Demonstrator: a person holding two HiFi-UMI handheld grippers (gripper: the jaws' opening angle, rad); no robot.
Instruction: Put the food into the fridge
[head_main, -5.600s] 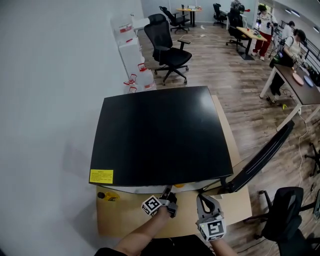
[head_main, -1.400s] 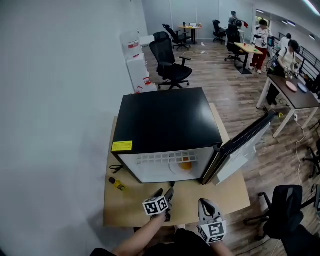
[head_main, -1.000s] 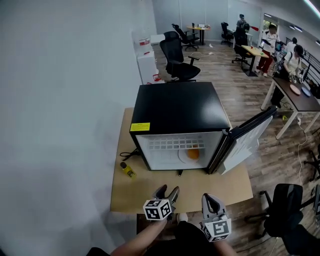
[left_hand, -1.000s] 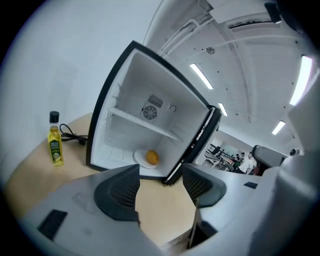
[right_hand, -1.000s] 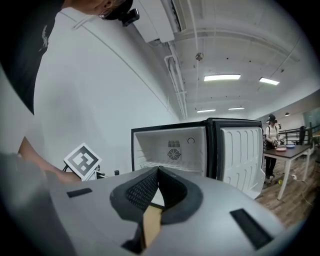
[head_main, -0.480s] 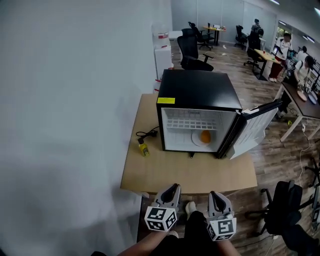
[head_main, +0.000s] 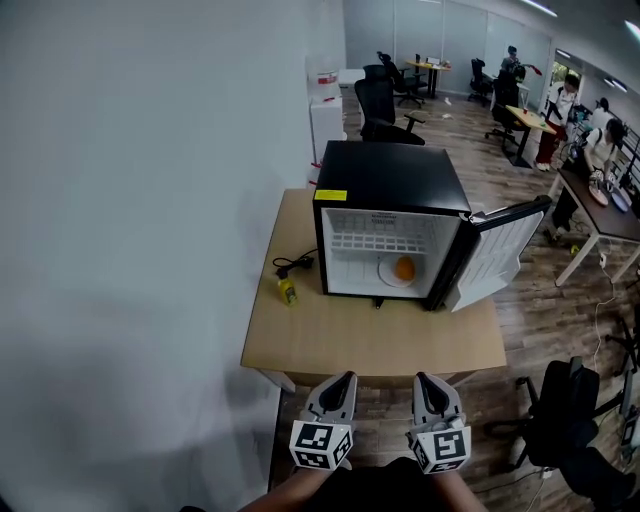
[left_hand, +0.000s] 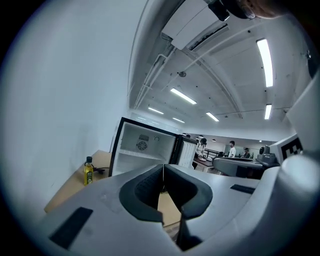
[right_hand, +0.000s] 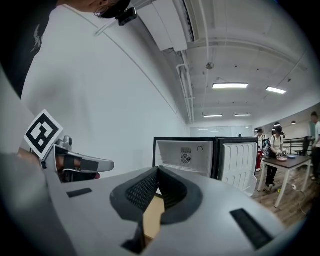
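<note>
Only a yellow label (head_main: 331, 196), unreadable, marks the open fridge (head_main: 392, 176).

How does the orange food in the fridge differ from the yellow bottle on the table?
Shape: the orange food is round, the yellow bottle tall and upright. Place: the food lies on a plate inside the fridge; the bottle stands on the table outside. Neither is held.

The left gripper (head_main: 344, 380), jaws just closed on nothing, and the right gripper (head_main: 424, 380), jaws together, point far, side by side.
</note>
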